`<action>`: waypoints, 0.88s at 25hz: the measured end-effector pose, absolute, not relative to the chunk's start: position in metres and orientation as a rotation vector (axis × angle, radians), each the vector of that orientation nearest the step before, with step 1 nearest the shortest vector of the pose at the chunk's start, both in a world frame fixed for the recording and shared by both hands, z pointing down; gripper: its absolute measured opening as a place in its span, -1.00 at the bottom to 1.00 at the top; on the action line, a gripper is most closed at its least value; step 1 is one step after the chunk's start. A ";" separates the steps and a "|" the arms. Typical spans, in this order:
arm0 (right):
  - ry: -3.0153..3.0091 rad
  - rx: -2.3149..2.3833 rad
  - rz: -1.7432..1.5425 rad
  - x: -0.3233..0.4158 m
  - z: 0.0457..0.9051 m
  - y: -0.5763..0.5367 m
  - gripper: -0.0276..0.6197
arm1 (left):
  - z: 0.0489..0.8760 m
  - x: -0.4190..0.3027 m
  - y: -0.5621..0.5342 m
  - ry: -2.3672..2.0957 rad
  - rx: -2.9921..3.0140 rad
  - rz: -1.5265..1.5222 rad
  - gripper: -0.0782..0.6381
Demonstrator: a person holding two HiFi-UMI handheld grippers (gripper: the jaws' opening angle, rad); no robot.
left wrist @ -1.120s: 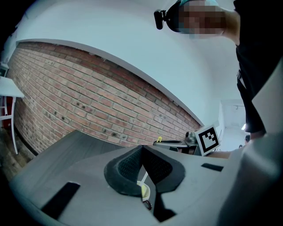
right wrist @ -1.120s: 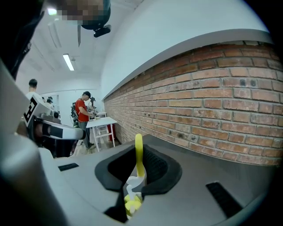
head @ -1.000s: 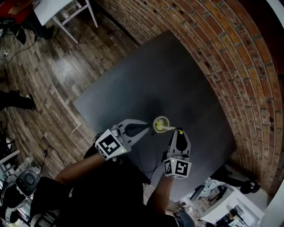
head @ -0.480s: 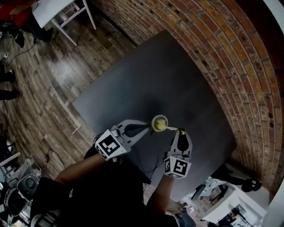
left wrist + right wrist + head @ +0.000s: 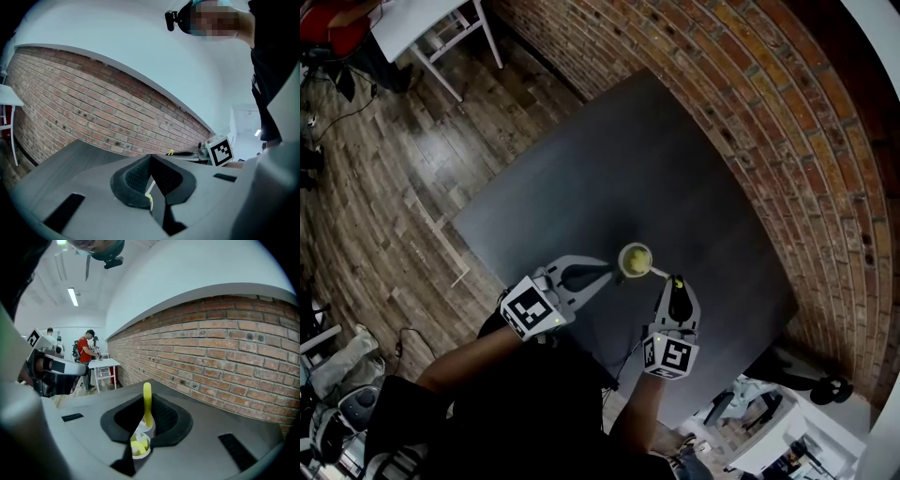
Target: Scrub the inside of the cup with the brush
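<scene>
On the dark table [image 5: 675,169] stands a small pale cup [image 5: 636,260] with a yellow-green inside. My left gripper [image 5: 611,271] reaches it from the left and is shut on the cup's wall; in the left gripper view [image 5: 150,187] only a thin pale edge [image 5: 149,200] shows between the closed pads. My right gripper [image 5: 677,281] sits just right of the cup, shut on the brush [image 5: 658,272], whose head lies in the cup's mouth. In the right gripper view [image 5: 145,427] the yellow handle [image 5: 147,401] stands up between the jaws above a white and yellow part.
A brick wall [image 5: 787,122] runs close along the table's far and right sides. The wooden floor [image 5: 384,178] lies to the left, with a white table [image 5: 422,23] at the top left. Clutter [image 5: 750,412] sits past the near right corner. People [image 5: 84,352] stand far behind.
The cup and both grippers have shifted very slightly up in the view. Brush and cup stay held. A person's foot at the left floor edge has left the view.
</scene>
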State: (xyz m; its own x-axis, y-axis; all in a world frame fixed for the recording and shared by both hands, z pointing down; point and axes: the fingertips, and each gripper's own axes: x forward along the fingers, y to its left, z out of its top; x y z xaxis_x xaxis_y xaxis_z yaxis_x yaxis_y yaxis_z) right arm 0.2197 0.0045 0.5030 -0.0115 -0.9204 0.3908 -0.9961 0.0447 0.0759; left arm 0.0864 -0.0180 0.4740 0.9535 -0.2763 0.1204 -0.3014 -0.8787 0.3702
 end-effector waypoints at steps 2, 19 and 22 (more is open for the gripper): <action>-2.023 1.925 0.332 0.213 0.502 0.008 -0.72 | 0.472 0.086 -0.014 -0.418 2.718 0.087 -0.69; -2.006 2.179 0.303 0.236 0.438 0.062 -0.72 | 0.448 0.088 0.036 -0.414 2.765 0.066 -0.69; -1.992 2.225 0.319 0.240 0.420 0.076 -0.72 | 0.444 0.088 0.047 -0.413 2.778 0.075 -0.69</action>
